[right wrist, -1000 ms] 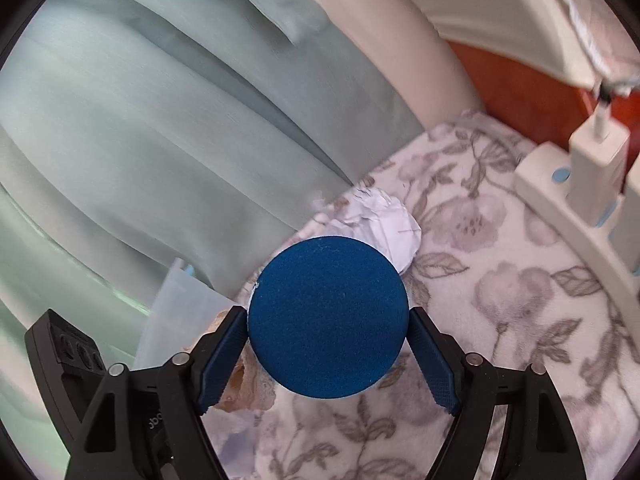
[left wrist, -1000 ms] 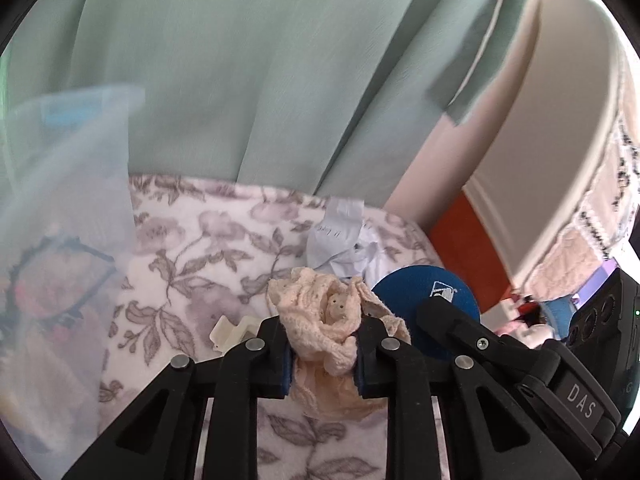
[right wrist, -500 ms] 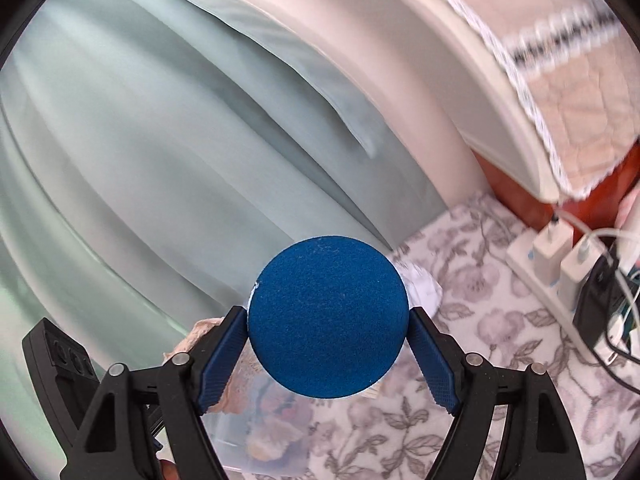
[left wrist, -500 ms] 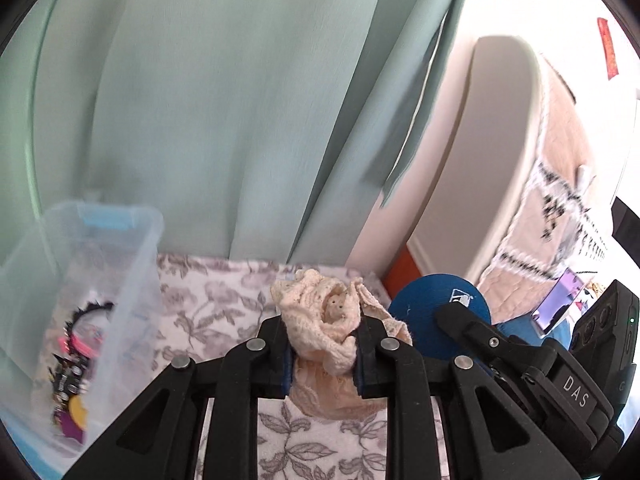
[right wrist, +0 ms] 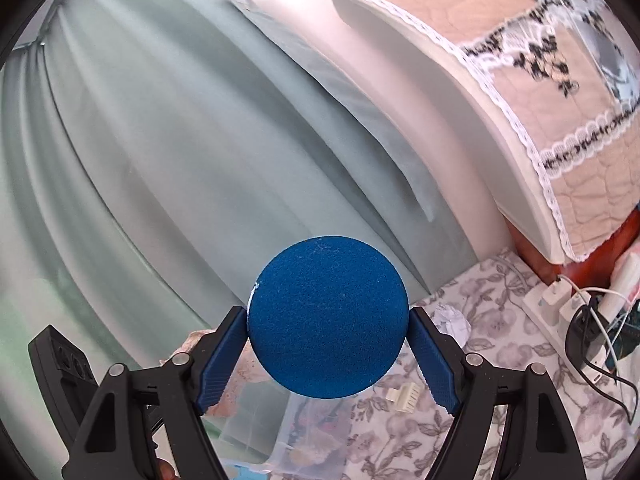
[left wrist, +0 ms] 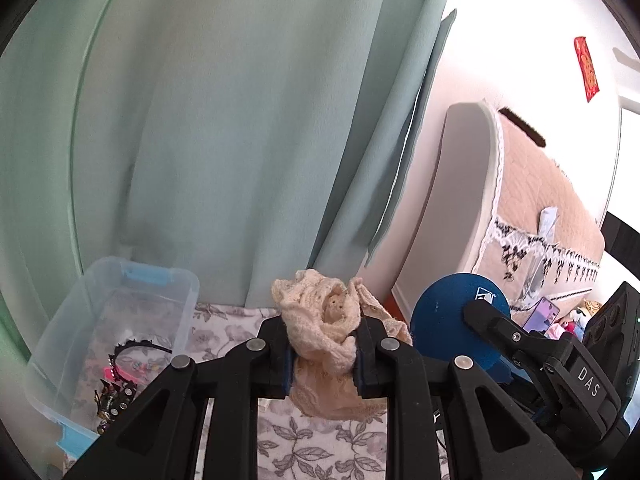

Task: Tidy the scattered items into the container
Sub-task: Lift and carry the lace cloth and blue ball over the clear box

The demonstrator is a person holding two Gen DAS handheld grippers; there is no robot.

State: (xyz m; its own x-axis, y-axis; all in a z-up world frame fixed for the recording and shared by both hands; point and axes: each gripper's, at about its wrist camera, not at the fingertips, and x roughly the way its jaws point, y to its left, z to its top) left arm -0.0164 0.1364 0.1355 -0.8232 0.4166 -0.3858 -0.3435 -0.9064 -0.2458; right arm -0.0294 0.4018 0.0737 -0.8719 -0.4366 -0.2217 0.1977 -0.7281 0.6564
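The left gripper (left wrist: 322,350) is clenched on a cream lace cloth (left wrist: 320,320) and the right gripper (right wrist: 328,354) grasps a blue ball (right wrist: 328,316), both held above the floral worktop (right wrist: 500,360). The clear container (left wrist: 120,320) already holds a black headband (left wrist: 140,346) and trinkets. A crumpled paper (right wrist: 452,318) and a small white clip (right wrist: 402,394) still lie outside.

Curtain (left wrist: 224,128): pale green, hanging in folds across the far side.
Headboard (left wrist: 460,208): off-white, curved, far right beside the curtain.
Quilted cover (right wrist: 560,92): peach with white lace trim and black embroidery, draped over the headboard.
Floral cloth (right wrist: 500,412): white with grey flowers and leaves, spread below.
Power strip (right wrist: 556,312): white, at the right, with chargers and cables plugged in.
Red paper decoration (left wrist: 587,68): on the far right wall.
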